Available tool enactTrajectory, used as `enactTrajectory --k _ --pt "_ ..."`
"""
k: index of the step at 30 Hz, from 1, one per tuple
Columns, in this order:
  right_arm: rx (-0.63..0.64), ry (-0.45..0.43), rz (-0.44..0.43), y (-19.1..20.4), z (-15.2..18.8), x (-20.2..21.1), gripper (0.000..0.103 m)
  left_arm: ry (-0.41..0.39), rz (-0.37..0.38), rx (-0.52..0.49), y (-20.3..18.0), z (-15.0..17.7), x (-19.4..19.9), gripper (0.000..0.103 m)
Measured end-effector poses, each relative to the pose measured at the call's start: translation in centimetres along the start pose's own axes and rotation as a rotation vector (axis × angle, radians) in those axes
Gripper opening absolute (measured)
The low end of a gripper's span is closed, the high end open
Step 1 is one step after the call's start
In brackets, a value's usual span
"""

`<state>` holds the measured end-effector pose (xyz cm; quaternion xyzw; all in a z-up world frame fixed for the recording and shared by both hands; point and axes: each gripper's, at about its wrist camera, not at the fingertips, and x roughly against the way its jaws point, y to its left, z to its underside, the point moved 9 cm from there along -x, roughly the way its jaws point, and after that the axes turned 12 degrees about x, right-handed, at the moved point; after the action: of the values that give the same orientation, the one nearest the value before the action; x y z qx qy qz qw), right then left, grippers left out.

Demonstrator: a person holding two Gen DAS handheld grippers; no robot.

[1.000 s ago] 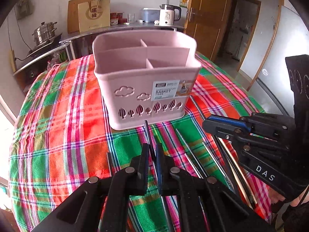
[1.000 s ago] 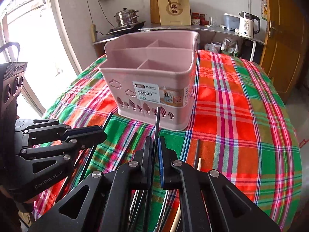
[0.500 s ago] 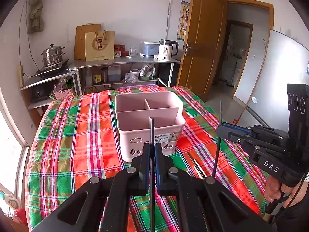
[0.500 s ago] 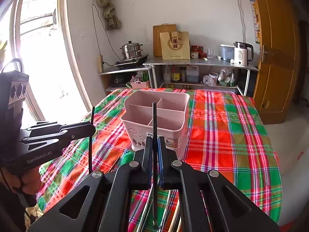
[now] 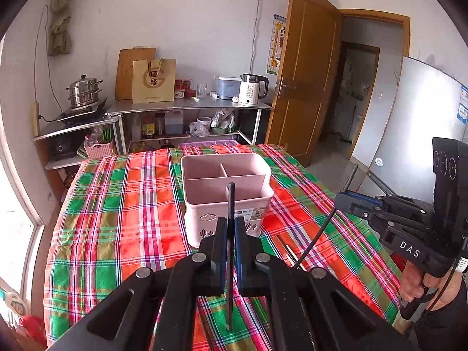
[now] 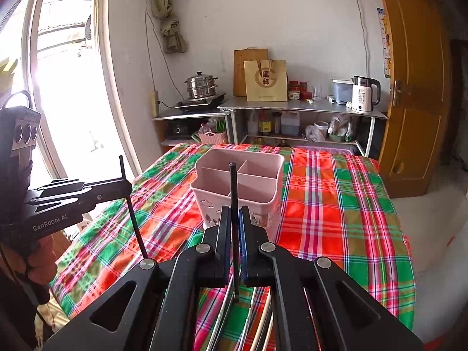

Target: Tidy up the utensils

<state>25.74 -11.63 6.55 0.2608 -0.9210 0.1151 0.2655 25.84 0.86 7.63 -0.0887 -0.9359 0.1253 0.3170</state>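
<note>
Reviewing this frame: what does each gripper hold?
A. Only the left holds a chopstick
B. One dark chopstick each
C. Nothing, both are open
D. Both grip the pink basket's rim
B: the left gripper is shut on a dark chopstick, and the right gripper on another chopstick, both in front of the pink basket.

Both wrist views look forward and down over the plaid table (image 5: 117, 228) from above its near edge, side by side, sharing the pink basket (image 5: 225, 201) (image 6: 242, 187) and far shelf (image 6: 301, 106)
</note>
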Motion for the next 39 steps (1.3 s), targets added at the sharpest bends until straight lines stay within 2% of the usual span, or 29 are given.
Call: enactTrajectory --k 9,15,21,30,34,39 --pt "0.007 -0.009 0.002 0.1 -0.2 0.8 0.005 0.013 0.001 -0.002 0.2 0.3 0.5 0.004" --pt "0.02 -0.037 0.002 0.0 -1.4 1.8 0.005 0.009 0.027 0.018 0.1 -1.3 0.8 0.004" --pt "0.024 -0.084 -0.003 -0.2 -3.6 3.0 0.005 -0.034 0.055 0.017 -0.9 -4.7 2.2 0.004" --pt "0.033 -0.197 0.01 -0.9 -8.8 5.0 0.005 -0.145 0.095 0.033 -2.3 -11.6 4.7 0.004" --pt "0.019 -0.237 0.016 -1.5 -11.0 4.9 0.005 -0.17 0.088 0.032 -2.6 -14.2 4.3 0.004" --pt "-0.013 -0.265 0.008 -2.3 -12.9 3.5 0.005 -0.16 0.072 0.036 -2.1 -15.7 2.6 0.004"
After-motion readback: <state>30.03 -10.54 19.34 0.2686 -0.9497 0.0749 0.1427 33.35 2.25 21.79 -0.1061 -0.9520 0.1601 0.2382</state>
